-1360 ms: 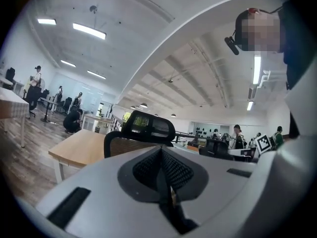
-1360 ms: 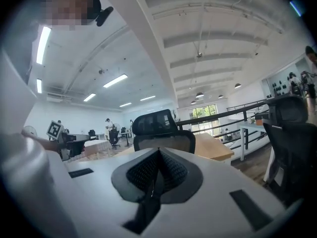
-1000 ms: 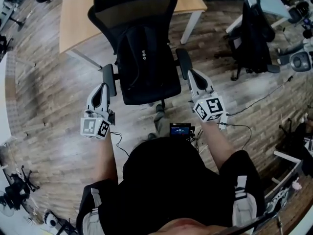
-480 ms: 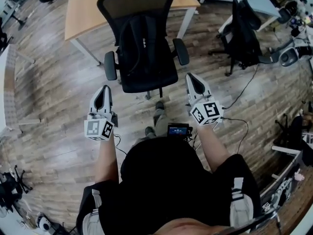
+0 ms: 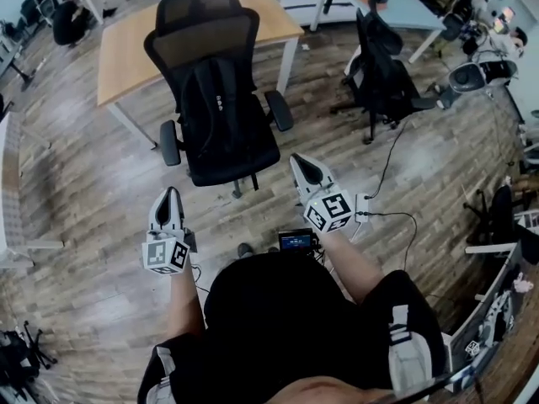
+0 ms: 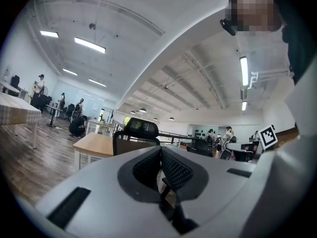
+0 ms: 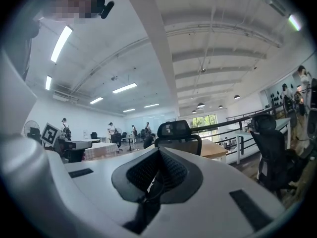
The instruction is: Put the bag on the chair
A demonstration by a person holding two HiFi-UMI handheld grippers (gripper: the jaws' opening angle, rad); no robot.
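Observation:
A black office chair (image 5: 204,25) stands in front of me on the wood floor. A black bag (image 5: 221,112) sits on its seat and leans against the backrest. My left gripper (image 5: 168,195) hovers short of the chair's left armrest, shut and empty. My right gripper (image 5: 301,163) is off the chair's right front corner, also shut with nothing in it. Both point level at the chair. In the left gripper view the closed left gripper (image 6: 160,148) lies below the chair's headrest (image 6: 141,128). The right gripper view shows the right gripper (image 7: 159,150) closed under the same headrest (image 7: 174,128).
A wooden table (image 5: 126,53) stands right behind the chair. A second black chair (image 5: 379,70) is at the right, beside a pale table (image 5: 404,8). Cables (image 5: 396,217) run across the floor on the right. A small screen device (image 5: 295,241) hangs at my chest. People stand far off.
Both grippers have drawn back from the chair's armrests, and the chair now sits further away from them. Jaws stayed closed and empty.

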